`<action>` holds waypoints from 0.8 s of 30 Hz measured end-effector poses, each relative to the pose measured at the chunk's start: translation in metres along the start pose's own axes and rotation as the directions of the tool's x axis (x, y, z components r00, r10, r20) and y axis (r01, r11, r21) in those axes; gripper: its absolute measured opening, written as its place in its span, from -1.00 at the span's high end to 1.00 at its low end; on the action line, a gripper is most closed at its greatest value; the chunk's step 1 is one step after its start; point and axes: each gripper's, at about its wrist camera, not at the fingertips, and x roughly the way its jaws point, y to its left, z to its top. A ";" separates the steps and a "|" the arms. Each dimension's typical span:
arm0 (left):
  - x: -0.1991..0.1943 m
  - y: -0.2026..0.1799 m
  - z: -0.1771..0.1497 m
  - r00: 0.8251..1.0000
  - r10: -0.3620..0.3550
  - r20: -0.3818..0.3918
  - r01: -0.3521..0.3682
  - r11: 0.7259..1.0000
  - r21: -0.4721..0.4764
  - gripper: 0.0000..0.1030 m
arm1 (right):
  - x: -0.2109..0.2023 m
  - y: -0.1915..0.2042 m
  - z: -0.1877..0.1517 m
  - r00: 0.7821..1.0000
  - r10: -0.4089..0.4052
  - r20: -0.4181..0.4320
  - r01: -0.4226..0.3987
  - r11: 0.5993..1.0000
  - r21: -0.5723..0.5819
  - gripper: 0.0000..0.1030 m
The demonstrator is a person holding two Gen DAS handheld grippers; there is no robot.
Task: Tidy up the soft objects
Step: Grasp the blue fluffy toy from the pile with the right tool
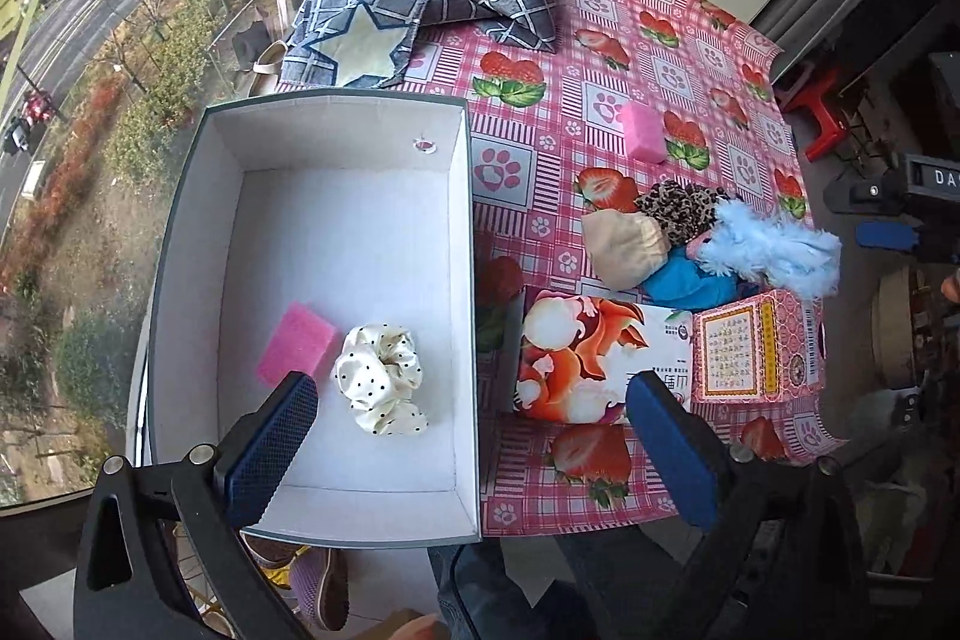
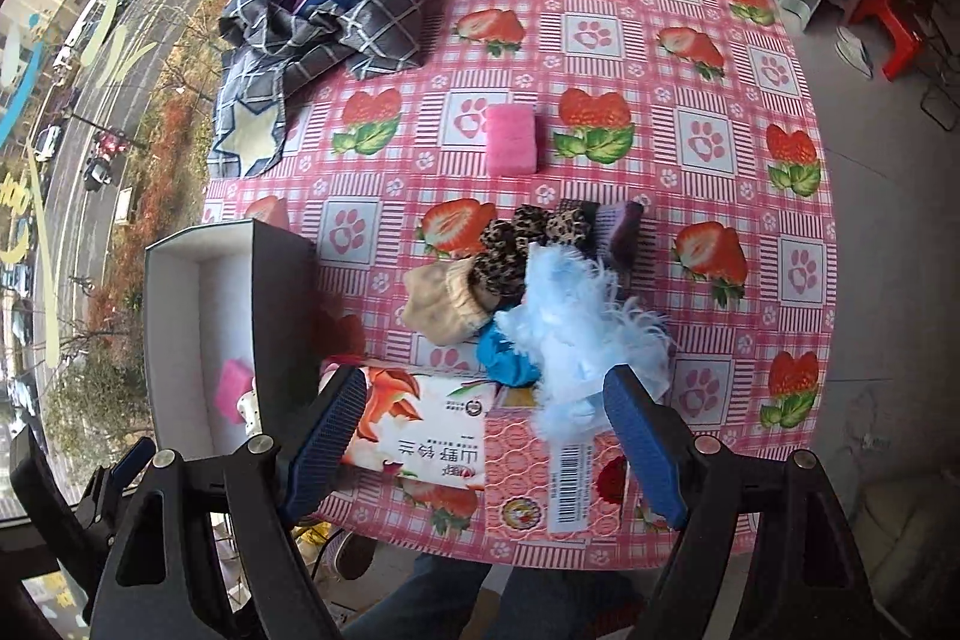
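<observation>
You had both tools released and empty: the left gripper (image 1: 474,445) stood spread wide above the near end of the storage box (image 1: 468,280), and the right gripper (image 2: 486,430) hung open over the near edge of the soft pile. Inside the box, a pink sponge (image 1: 295,343) and a cream polka-dot scrunchie (image 1: 381,379) already lay side by side at its near end. Just to the right of the box the rest waited: a beige pouch (image 2: 441,307), a leopard scrunchie (image 2: 528,235), a blue cloth (image 2: 507,355) and a fluffy light-blue piece (image 2: 576,322), all touching, with a second pink sponge (image 2: 510,139) alone beyond them. Two cartons, the fox-print box (image 2: 420,427) and the pink carton (image 2: 540,478), sat between you and that pile. The fluffy piece was probably the sensible next pick: coming straight down past the cartons and closing on its thick middle, not its wisps, would have kept it from snagging the blue cloth beneath.
</observation>
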 end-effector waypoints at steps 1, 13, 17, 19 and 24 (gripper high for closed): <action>0.004 -0.007 0.003 1.000 -0.007 -0.013 0.007 1.000 0.006 -1.00 | 0.008 -0.009 0.005 0.999 0.017 -0.027 -0.017 1.000 0.018 -0.60; 0.046 -0.065 0.034 0.993 0.016 -0.113 -0.011 0.999 0.046 -1.00 | 0.095 -0.034 0.023 0.970 0.032 -0.241 -0.039 0.999 -0.023 -0.60; 0.065 -0.079 0.047 0.989 0.025 -0.144 -0.018 0.999 0.051 -1.00 | 0.112 -0.033 0.023 0.959 0.015 -0.283 -0.035 0.997 -0.065 0.19; 0.076 -0.084 0.055 0.986 0.031 -0.161 -0.023 0.998 0.053 -0.99 | 0.112 -0.036 0.022 0.955 0.054 -0.291 -0.075 0.995 -0.061 0.29; 0.114 -0.095 0.075 0.975 0.016 -0.220 -0.012 1.000 0.023 -0.99 | 0.086 -0.056 0.023 0.959 0.185 -0.214 -0.187 0.982 0.011 0.35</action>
